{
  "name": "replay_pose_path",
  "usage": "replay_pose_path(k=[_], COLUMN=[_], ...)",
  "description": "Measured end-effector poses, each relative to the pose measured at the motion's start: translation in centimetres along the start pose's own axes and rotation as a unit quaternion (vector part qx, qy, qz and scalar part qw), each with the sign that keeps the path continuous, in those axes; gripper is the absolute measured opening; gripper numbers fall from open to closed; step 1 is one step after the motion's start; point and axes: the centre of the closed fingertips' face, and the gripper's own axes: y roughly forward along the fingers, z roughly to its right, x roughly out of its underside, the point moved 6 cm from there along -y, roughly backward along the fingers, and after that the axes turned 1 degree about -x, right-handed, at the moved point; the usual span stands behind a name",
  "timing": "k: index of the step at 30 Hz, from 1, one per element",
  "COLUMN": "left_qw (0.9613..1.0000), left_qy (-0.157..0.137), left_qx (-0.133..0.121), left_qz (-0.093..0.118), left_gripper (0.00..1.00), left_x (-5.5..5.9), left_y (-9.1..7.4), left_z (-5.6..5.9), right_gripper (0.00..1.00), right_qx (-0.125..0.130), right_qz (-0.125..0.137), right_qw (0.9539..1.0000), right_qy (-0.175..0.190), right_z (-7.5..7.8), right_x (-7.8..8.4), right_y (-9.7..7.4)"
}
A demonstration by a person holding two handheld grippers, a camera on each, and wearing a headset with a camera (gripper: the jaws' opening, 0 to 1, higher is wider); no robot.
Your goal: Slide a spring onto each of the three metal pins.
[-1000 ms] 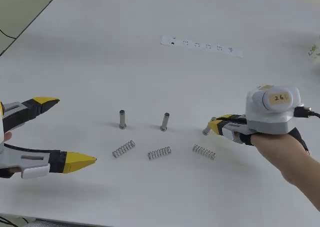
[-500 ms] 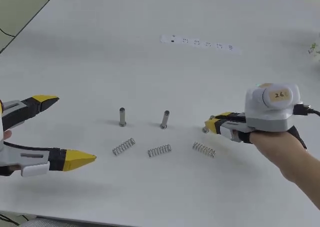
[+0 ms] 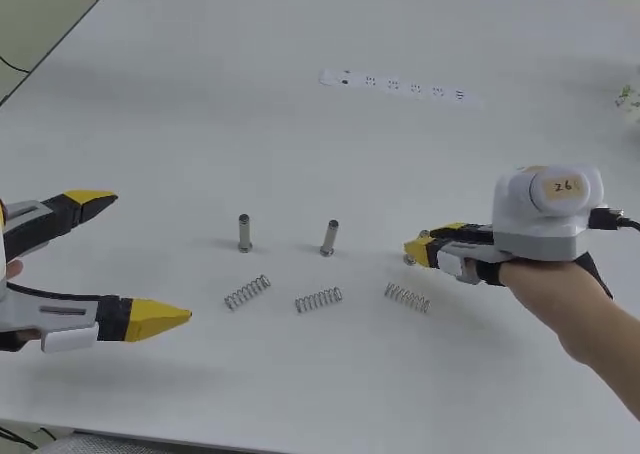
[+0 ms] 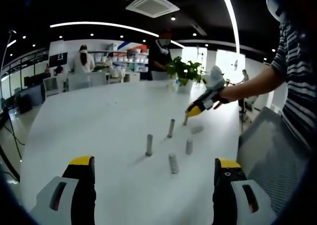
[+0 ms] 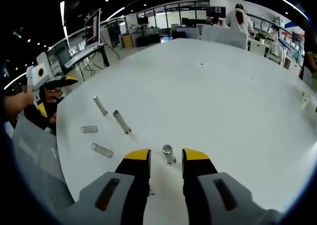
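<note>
1. Work surface: a white table. A white power strip lies on its far side.
2. Left pin: stands upright on the table.
3. Middle pin: stands to the right of the left pin, well apart from it, and appears to lean slightly.
4. Right pin: stands upright between the jaw tips of the right gripper.
5. Right gripper state: jaws spread only narrowly. The right gripper view shows a thin gap on each side of the right pin, so nothing is pinched.
6. Left gripper: jaws spread wide and holding nothing. It hovers to the left of the parts, well apart from them.
7. Left spring, middle spring and right spring: these lie flat in a row on the near side of the pins, none on a pin.
</note>
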Motion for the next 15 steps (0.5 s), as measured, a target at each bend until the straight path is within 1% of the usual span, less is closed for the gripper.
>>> replay_pose_path(k=[7,15], left_qw=[1.0000,1.0000], left_qy=[0.000,-0.002], left_qx=[0.001,-0.002], left_qz=[0.000,0.000], left_gripper=[0.97,0.98], left_x=[-0.05,-0.02], left_y=[0.05,-0.06], left_z=[0.03,-0.06], right_gripper=[0.27,0.34], right_qx=[0.001,0.002], right_qz=[0.003,0.011], right_qw=[1.0000,0.9998], right_qy=[0.004,0.014], right_z=[-0.10,0.16], right_x=[0.07,0.07], right_y=[-0.12,-0.32])
